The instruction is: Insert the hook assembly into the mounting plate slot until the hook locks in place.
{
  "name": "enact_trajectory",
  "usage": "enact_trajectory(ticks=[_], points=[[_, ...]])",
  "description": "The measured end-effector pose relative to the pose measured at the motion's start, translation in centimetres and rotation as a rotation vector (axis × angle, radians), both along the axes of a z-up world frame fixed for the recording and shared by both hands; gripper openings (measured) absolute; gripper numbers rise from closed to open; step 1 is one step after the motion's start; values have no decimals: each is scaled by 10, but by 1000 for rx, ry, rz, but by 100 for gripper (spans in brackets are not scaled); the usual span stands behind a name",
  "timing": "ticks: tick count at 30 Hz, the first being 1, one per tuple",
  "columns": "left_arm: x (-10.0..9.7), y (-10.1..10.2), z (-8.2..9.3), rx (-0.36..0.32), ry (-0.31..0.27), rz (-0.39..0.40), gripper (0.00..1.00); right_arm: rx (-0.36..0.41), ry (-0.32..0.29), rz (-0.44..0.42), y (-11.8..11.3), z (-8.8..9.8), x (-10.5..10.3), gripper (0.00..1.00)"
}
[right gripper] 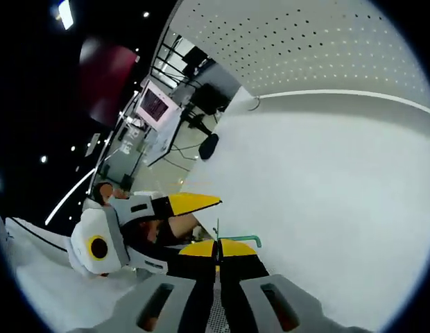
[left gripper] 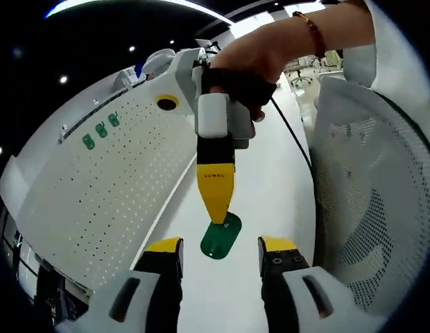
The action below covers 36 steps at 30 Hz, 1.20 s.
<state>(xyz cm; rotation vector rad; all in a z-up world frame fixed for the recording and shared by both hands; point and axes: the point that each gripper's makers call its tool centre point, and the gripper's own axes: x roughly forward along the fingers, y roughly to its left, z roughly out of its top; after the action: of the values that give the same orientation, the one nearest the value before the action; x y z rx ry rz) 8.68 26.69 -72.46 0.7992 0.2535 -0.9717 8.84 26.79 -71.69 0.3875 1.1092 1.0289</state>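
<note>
Green plate (left gripper: 221, 236) pinched edge-on by right gripper (right gripper: 217, 251), half hidden; left gripper (left gripper: 220, 248) spread.

My claws have yellow tips (left gripper: 220, 254) and black and white bodies. The little plate (left gripper: 221, 236) I hold is green. The big board (left gripper: 104, 173) is white with tiny dark dots. The table (right gripper: 326, 201) is white.
</note>
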Motion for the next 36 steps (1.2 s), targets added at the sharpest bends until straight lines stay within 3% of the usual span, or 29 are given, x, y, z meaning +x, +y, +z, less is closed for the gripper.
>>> enact_trajectory(ticks=[4, 11, 15, 28, 36], points=[[-5, -4, -4, 28, -7, -52, 38, -8, -1, 19, 1, -1, -5, 0], [-7, -6, -6, 54, -25, -65, 34, -11, 18, 33, 1, -2, -8, 0], [-9, -9, -3, 46, -30, -81, 24, -19, 32, 53, 1, -3, -12, 0], [-16, -14, -7, 125, -88, -150, 19, -17, 76, 91, 0, -6, -17, 0], [-16, -15, -4, 154, -123, -169, 18, 13, 5, 165, 0, -2, -18, 0]])
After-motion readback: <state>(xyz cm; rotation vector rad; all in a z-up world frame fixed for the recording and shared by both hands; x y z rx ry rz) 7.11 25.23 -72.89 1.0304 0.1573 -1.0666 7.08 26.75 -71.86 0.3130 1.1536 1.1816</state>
